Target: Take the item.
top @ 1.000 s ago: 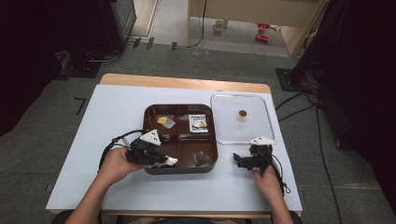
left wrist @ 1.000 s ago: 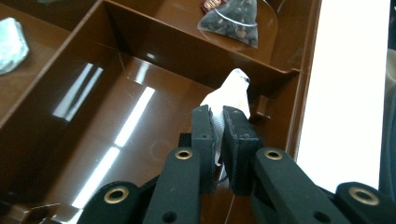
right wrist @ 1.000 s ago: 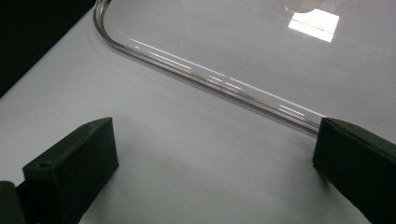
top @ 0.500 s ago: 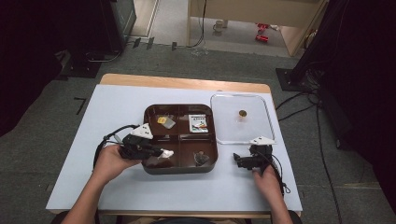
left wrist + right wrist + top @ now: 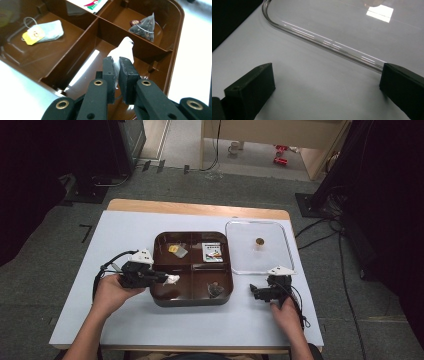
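Note:
My left gripper (image 5: 167,279) (image 5: 117,62) hovers over the front left compartment of the brown four-part tray (image 5: 192,301) (image 5: 100,25), near its left rim. It is shut on a white tea bag (image 5: 172,279) (image 5: 124,50), which sticks out past the pads. A tea bag with a yellow tag (image 5: 176,249) (image 5: 47,31) lies in the back left compartment. The front right one holds a pyramid tea bag (image 5: 216,290) (image 5: 146,23), and a printed sachet (image 5: 213,252) lies in the back right. My right gripper (image 5: 256,291) (image 5: 327,77) rests open on the white table, right of the tray.
A clear plastic lid (image 5: 257,255) (image 5: 324,42) with a small brown knob (image 5: 259,241) lies flat to the right of the tray, just beyond the right gripper. Cables trail from both grippers. The white table top ends close behind the tray and lid.
The left gripper has lifted and drawn back to the left with the white tea bag, from deeper over the front left compartment toward the tray's left rim. The right gripper has kept still.

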